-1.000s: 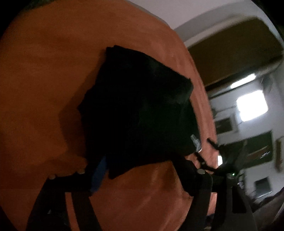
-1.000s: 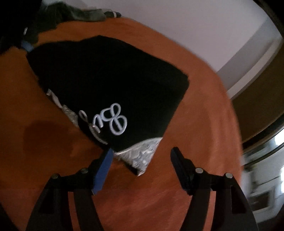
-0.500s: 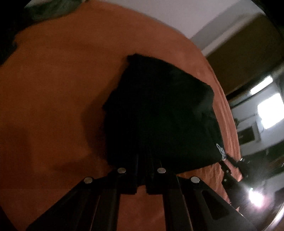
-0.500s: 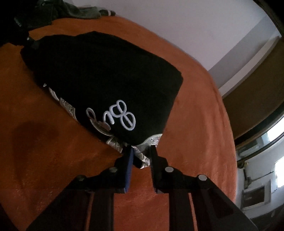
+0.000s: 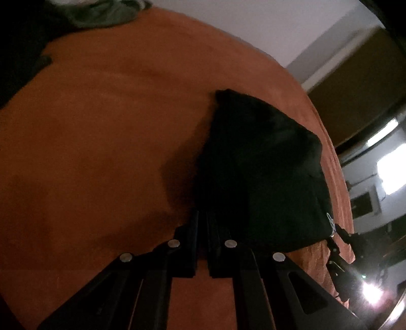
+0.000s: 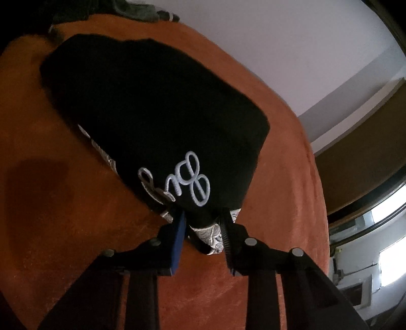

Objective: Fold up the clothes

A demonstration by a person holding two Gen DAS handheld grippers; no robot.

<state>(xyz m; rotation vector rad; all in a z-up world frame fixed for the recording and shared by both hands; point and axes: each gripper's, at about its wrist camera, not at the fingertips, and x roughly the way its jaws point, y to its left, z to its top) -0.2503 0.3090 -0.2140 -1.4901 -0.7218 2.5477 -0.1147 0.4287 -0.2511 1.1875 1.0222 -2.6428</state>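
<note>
Orange bed cover: fills both views, carries everything listed.
Black garment: folded, lying on the cover toward its far right side; pale looped lettering near its near edge, patterned silver lining showing beneath.
Green-grey clothes: heaped at the far left edge.
Left gripper: fingers pinched together on the garment's near corner.
Right gripper: fingers just closing, narrow, clamping the near hem and lining.
</note>
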